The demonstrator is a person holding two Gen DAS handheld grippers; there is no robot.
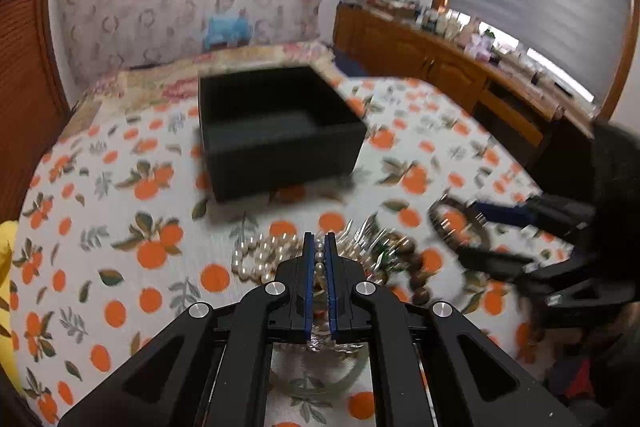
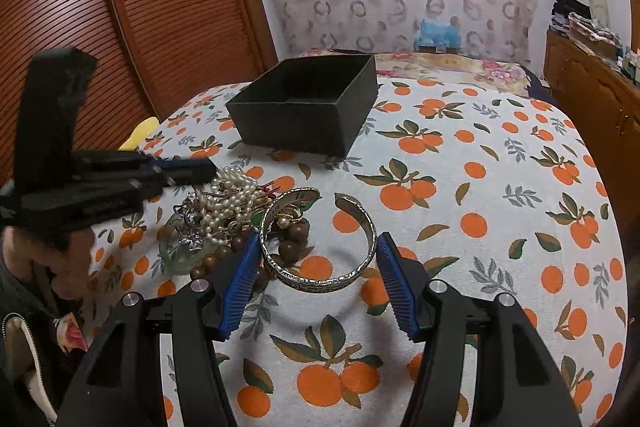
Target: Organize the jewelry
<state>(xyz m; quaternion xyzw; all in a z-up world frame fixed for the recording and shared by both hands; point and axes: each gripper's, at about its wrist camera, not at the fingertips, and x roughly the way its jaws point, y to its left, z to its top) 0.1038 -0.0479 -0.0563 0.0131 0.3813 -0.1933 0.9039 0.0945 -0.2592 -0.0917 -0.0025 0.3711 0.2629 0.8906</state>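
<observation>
Orange-printed bedding (image 2: pixel 460 187) is carrying the whole job, an open black box (image 2: pixel 308 103) sitting beyond a tangled jewelry heap (image 2: pixel 224 223). Left gripper (image 1: pixel 319 247) is pinching a pearl strand (image 1: pixel 260 259), fingers clamped together on the beads, apparently mid-pickup. Right gripper (image 2: pixel 318 251) is straddling a silver cuff bangle (image 2: pixel 320 247), fingers apart, possibly touching its sides. Next, the pearls need lifting clear toward the box, but wooden beads (image 2: pixel 296 239) and hairpins are snagging underneath.
</observation>
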